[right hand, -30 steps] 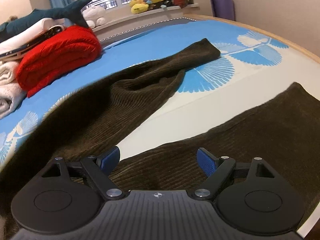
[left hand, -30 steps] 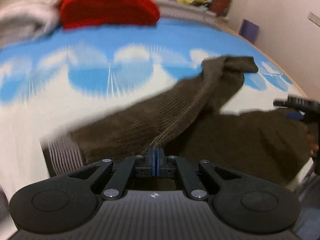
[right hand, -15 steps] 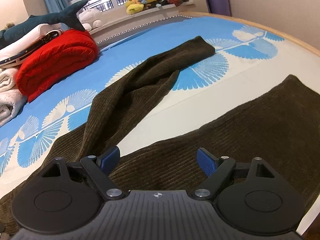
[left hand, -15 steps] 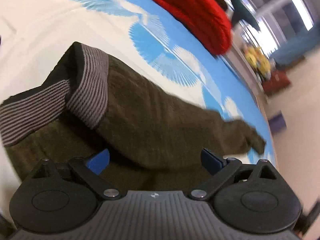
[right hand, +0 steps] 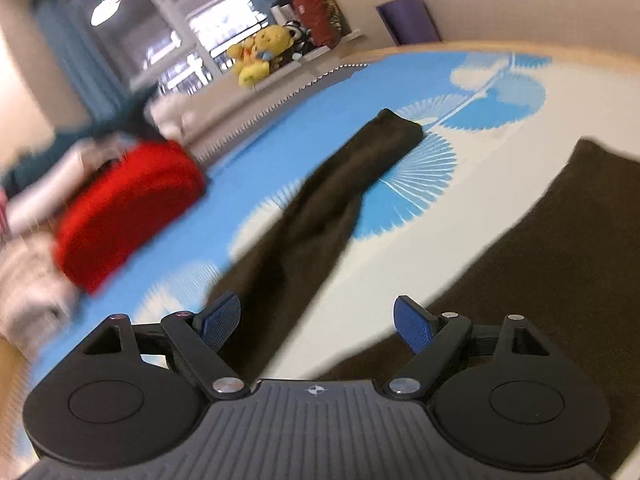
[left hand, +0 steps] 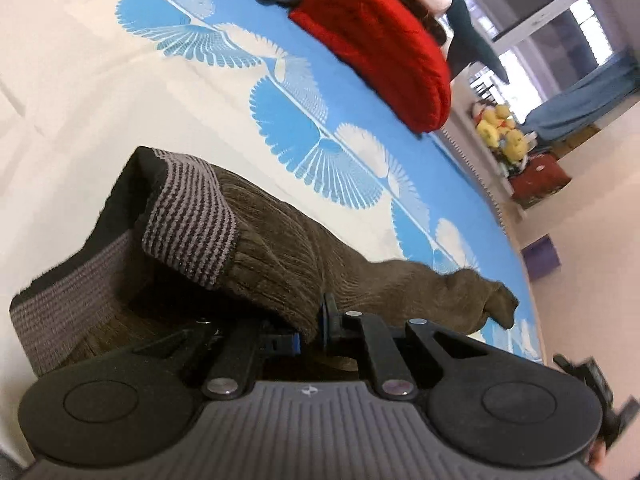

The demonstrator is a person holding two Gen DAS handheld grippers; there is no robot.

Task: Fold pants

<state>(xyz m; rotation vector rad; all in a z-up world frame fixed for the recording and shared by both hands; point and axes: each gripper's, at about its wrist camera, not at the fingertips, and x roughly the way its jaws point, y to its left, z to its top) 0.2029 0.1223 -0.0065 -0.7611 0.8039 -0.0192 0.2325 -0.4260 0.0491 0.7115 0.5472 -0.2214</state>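
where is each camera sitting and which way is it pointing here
Left wrist: sits on the left tool, rolled sideways, facing along the brown pants from the striped waistband; its fingers pinch the fabric.
Right wrist: sits on the right tool, facing across the bed toward the window; its fingers stand open and empty.
Shared: the pants, red blanket and yellow plush toy.

Brown corduroy pants, striped waistband bunched, legs splayed on bed.
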